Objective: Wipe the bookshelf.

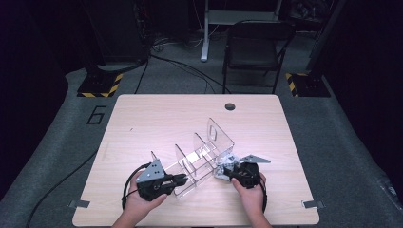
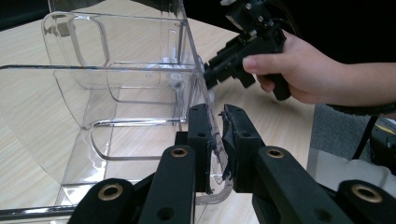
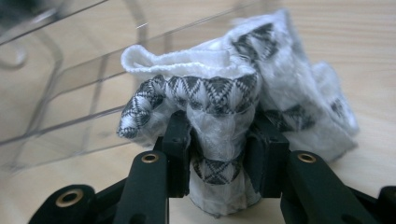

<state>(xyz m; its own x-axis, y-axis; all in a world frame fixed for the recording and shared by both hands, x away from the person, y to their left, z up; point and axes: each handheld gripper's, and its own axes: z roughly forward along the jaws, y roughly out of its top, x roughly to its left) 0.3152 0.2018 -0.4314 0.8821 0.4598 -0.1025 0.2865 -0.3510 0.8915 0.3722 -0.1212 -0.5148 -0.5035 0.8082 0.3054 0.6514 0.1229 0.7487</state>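
Note:
A clear plastic organizer (image 1: 204,152) with several dividers lies slantwise on the wooden table (image 1: 157,118). My left gripper (image 1: 183,179) is at its near end, and in the left gripper view the gripper (image 2: 217,121) is shut on the organizer's thin side wall (image 2: 116,93). A crumpled white cloth with a black pattern (image 1: 224,164) sits against the organizer's right side. My right gripper (image 3: 217,126) is shut on this cloth (image 3: 219,93), which bulges up between the pads, with the organizer's wall (image 3: 70,93) just behind. In the left gripper view, the right gripper (image 2: 208,74) touches the wall farther along.
A dark cable hole (image 1: 230,106) marks the table's far edge. Behind the table, a black chair (image 1: 256,47) stands on the grey floor. Tape tabs (image 1: 78,204) stick out at the near corners. Bare tabletop lies to the left and far side of the organizer.

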